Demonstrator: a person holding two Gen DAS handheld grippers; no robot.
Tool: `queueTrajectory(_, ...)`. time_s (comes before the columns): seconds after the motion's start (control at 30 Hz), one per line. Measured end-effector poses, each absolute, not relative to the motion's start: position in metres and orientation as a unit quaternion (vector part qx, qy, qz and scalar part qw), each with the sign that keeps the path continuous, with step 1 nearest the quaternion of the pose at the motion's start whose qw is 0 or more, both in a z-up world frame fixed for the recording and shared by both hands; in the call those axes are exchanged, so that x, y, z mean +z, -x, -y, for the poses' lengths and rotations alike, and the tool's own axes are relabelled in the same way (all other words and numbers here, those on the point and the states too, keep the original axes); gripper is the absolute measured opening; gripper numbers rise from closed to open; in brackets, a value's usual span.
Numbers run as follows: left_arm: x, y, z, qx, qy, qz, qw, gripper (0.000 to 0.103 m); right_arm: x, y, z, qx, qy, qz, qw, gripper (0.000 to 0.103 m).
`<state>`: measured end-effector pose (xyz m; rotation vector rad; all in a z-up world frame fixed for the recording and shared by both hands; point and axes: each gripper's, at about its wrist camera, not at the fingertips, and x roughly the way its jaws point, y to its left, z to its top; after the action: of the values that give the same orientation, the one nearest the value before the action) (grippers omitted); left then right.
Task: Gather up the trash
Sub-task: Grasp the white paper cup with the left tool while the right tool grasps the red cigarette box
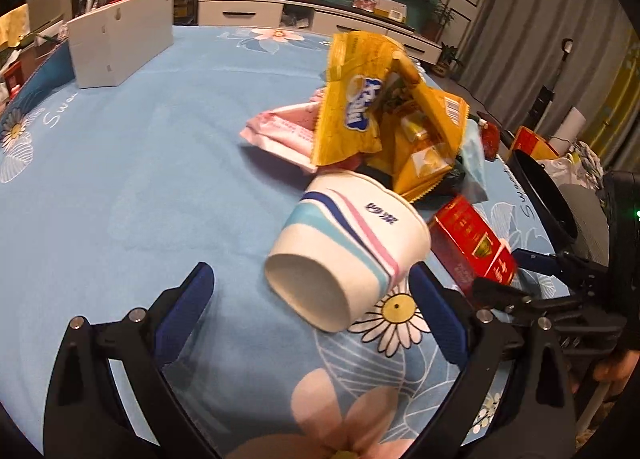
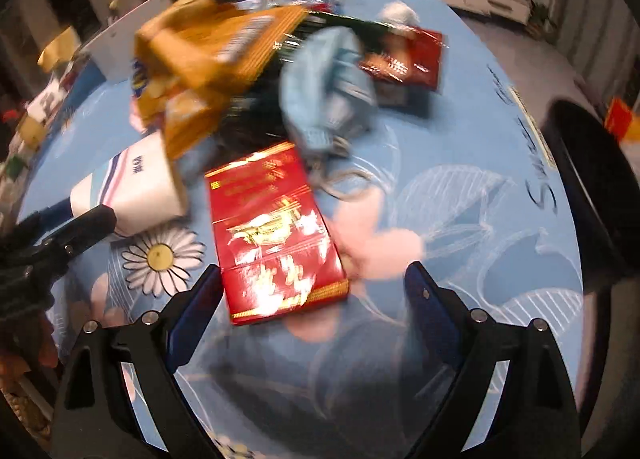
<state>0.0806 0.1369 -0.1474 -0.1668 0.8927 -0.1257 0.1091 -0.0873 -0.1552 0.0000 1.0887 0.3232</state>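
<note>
Left wrist: floral blue tablecloth (image 1: 120, 187), TV cabinet (image 1: 248, 11) behind; both tongs wide open, empty.

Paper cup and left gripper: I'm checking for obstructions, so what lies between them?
Nothing but bare flowered tablecloth. In the left wrist view the paper cup lies tipped just ahead of the open left gripper.

A white paper cup (image 1: 344, 255) with blue, teal and pink stripes lies tipped on its side, base toward me, at 12 o'clock from my left fingers. Just beside it at 3 o'clock lies 1 flat red carton (image 2: 276, 235) with gold print. Beyond, at 12 o'clock, yellow snack bags (image 1: 384, 111) heap over a pink packet (image 1: 280, 131); something crumpled and light blue (image 2: 328, 83), perhaps a mask, is blurred.
</note>
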Motion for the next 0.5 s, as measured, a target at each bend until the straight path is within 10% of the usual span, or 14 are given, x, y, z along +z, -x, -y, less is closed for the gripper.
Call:
queueTrajectory(0.23,-0.154,-0.088,-0.130,-0.071,0.076,-0.436,0.894,0.097,-0.157,-0.109,0.071,0.189,0.043,-0.492,0.849,0.090)
queueTrajectory(0.5,-0.157,-0.087,-0.126,-0.076,0.079,-0.437,0.893,0.074,-0.156,-0.103,0.062,0.199,0.092,-0.464,0.858,0.060)
